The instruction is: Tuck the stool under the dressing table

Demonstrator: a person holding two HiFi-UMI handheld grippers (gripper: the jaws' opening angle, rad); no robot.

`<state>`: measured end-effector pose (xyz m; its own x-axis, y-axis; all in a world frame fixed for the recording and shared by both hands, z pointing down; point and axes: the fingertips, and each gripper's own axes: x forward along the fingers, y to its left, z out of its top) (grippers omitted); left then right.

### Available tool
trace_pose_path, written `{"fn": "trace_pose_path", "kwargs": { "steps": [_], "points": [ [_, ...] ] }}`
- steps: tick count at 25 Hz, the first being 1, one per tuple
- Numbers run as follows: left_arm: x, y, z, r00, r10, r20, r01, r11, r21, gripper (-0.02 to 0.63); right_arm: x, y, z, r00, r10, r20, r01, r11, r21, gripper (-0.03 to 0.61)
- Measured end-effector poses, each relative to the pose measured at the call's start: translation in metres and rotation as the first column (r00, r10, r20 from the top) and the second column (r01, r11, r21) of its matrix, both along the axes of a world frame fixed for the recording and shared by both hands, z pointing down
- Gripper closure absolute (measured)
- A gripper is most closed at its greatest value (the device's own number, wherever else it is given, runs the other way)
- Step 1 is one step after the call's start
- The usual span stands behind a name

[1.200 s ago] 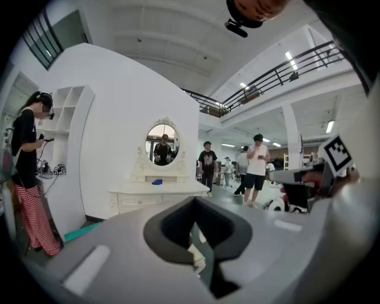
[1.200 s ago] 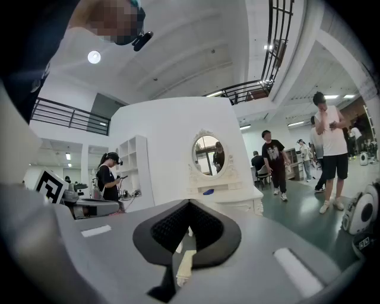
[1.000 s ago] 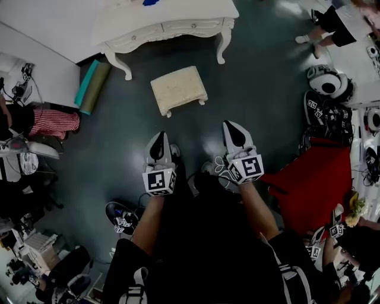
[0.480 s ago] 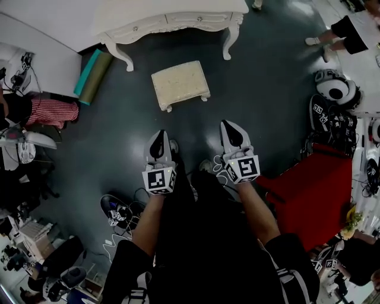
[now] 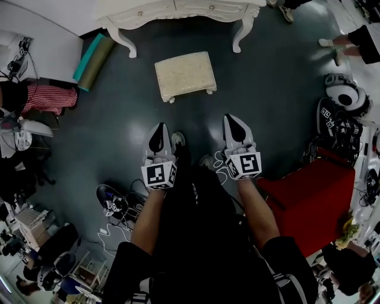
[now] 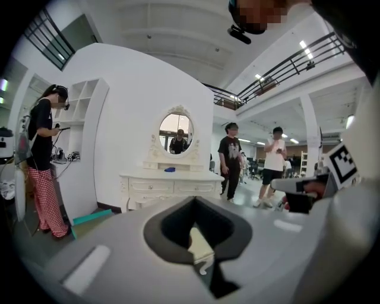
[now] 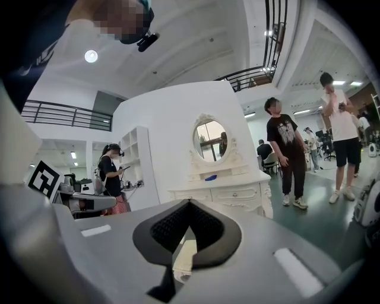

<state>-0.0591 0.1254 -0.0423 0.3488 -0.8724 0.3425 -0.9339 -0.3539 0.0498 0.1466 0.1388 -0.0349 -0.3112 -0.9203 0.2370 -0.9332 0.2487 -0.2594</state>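
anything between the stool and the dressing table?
Nothing: head view shows only bare dark floor between the stool and the dressing table.

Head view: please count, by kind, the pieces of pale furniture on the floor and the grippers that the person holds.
Dressing table: 1
Stool: 1
Grippers: 2, the left gripper and the right gripper
Total: 4
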Motion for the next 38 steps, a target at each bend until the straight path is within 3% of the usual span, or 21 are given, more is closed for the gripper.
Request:
{"fn": "trace_pose_path", "kwargs": {
  "steps": [6, 15, 28, 38],
  "points": [
    [-0.011, -0.025, 0.019, 0.999, 0.047, -0.003, -0.047, 0.999, -0.006, 0.606, -0.017, -0.018, 0.019, 0.999, 0.018, -0.027, -0.018, 1.0, -0.019, 0.58],
    [-0.027, -0.05, 0.101, 0.999, 0.053, -0.007, -0.054, 0.998, -0.035, 0.606, -0.03, -0.039, 0.103, 0.999, 0.033, -0.019, -0.034, 0.998, -0.056, 0.58],
    [-0.059, -0.057, 0.307, 1.0, 0.005, 0.013, -0.004, 1.0, -0.022, 0.606, -0.035, -0.057, 0.305, 0.999, 0.019, -0.029, -0.021, 0.999, -0.045, 0.58],
    [-0.091, -0.063, 0.422, 0.999, 0.006, 0.046, -0.01, 0.998, 0.066, 0.606, -0.044, -0.067, 0.414, 1.0, 0.005, -0.026, -0.004, 0.999, 0.048, 0.58]
  ]
}}
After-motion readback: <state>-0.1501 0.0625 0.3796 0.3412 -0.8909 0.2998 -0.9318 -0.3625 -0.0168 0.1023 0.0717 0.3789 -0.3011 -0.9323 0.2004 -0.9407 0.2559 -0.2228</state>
